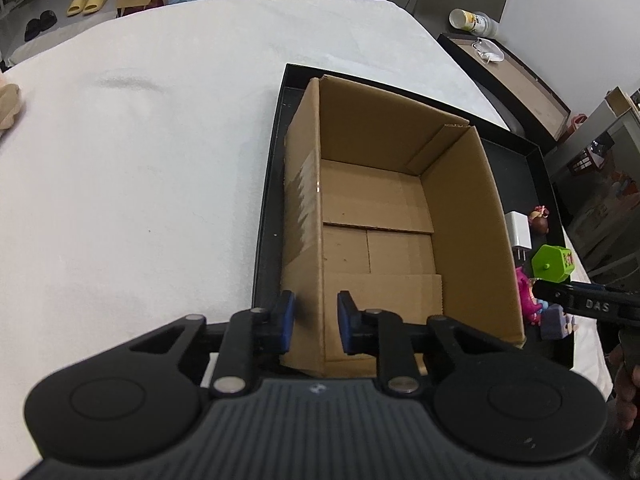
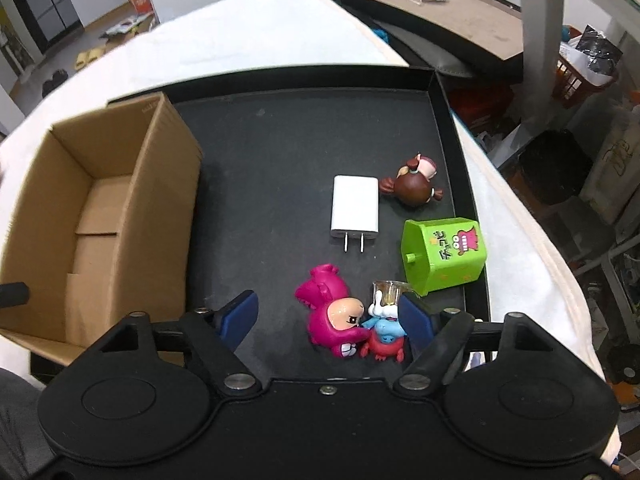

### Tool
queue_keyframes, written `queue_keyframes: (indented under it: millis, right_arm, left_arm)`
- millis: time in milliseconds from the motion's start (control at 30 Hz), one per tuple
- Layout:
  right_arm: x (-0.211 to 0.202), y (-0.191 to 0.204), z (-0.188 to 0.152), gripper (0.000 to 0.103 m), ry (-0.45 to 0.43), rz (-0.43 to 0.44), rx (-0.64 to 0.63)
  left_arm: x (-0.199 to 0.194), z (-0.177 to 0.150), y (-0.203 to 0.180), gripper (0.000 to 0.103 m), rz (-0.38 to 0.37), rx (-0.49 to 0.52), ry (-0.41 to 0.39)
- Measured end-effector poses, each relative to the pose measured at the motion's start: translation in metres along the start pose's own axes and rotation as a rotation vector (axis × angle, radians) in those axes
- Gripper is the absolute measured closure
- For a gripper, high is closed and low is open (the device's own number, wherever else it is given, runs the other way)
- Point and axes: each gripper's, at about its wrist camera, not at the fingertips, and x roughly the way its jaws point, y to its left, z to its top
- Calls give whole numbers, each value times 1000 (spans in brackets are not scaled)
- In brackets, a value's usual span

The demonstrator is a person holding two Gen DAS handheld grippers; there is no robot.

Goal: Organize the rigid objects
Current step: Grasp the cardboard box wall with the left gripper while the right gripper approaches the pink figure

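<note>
The left tongs (image 1: 316, 326) straddle the near left wall of the cardboard box (image 1: 384, 208), blue pads closed in on it from both sides so the wall looks pinched. The right tongs (image 2: 326, 318) stand apart over the toys in the black tray (image 2: 280, 140), with the pink figure (image 2: 334, 322) and the small blue-and-red figure (image 2: 384, 330) between the pads and neither visibly pressed. These 2 figures touch each other, so a closing grip could, I judge, catch both, or squeeze one out sideways. The right pad is just beside the green toy carton (image 2: 444, 256), which leans near the tray's right rim and could be knocked against it. The white charger (image 2: 355, 208) and the brown-haired figure (image 2: 412, 186) lie farther up, clear of the pads. The box is empty and sits in the tray's left part; bare tray floor lies between it and the toys, giving room for a carry. The tray rests on a white-covered counter (image 1: 140, 160).
</note>
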Motion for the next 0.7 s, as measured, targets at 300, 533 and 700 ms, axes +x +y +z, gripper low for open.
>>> queue_keyframes:
  millis: [300, 533, 700]
  right_arm:
    - [32, 9, -9, 58, 79, -10, -19]
    - [33, 4, -19, 67, 74, 8, 20]
    - [27, -3, -20, 71, 66, 37, 64]
  left_arm:
    - [4, -2, 6, 89, -2, -5, 2]
    - [5, -3, 3, 89, 0, 8, 1]
    - [6, -2, 4, 89, -9, -1, 3]
